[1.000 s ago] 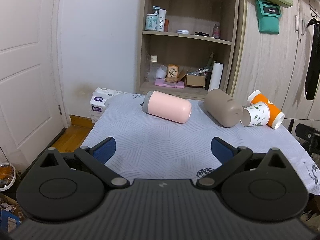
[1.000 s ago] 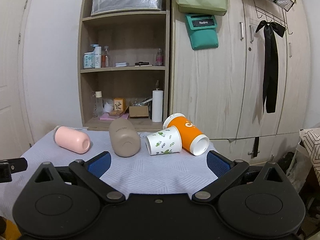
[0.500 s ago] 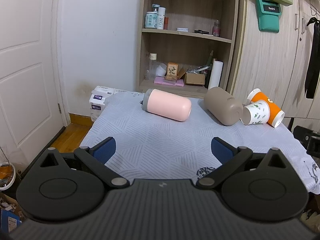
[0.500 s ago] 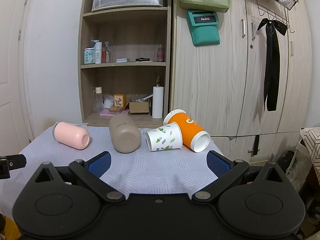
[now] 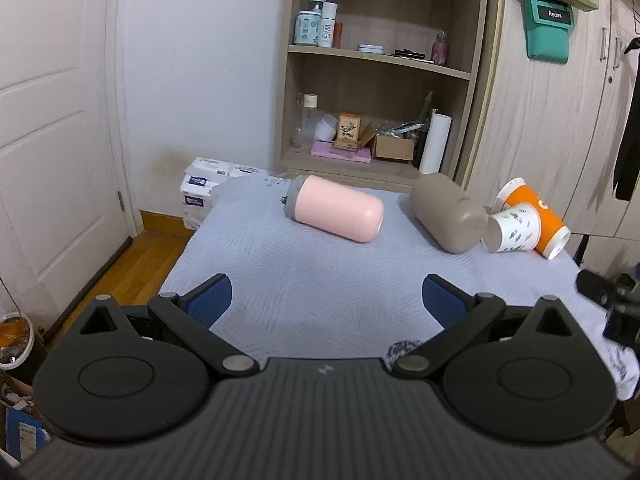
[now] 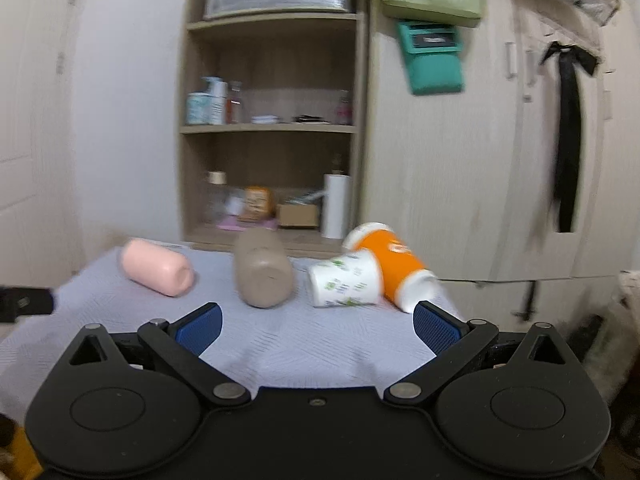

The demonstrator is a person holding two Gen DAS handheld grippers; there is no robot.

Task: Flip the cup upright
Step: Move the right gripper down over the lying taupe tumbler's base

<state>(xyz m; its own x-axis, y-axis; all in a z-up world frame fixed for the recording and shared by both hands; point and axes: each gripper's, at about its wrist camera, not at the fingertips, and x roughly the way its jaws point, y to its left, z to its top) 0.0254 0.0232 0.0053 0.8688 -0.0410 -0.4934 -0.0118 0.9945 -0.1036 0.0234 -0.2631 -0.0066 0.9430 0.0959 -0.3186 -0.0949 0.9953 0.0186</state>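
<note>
I see 4 cups on their sides: pink cup (image 5: pixel 336 214), tan cup (image 5: pixel 448 212), white cup (image 6: pixel 346 284), orange cup (image 6: pixel 396 264). Left gripper (image 5: pixel 326 294) and right gripper (image 6: pixel 316 324) both stand spread apart, empty.

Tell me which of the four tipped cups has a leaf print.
The white paper cup, lying between the taupe tumbler and the orange cup; the pink tumbler and the others are plain-coloured.

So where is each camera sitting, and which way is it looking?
Left wrist: rides the left gripper at the table's near left, facing the pink bottle; its open jaws show.
Right wrist: rides the right gripper further right, facing the leafy white cup; its open jaws show.
Both see the brown bottle, orange cup and shelf.
</note>
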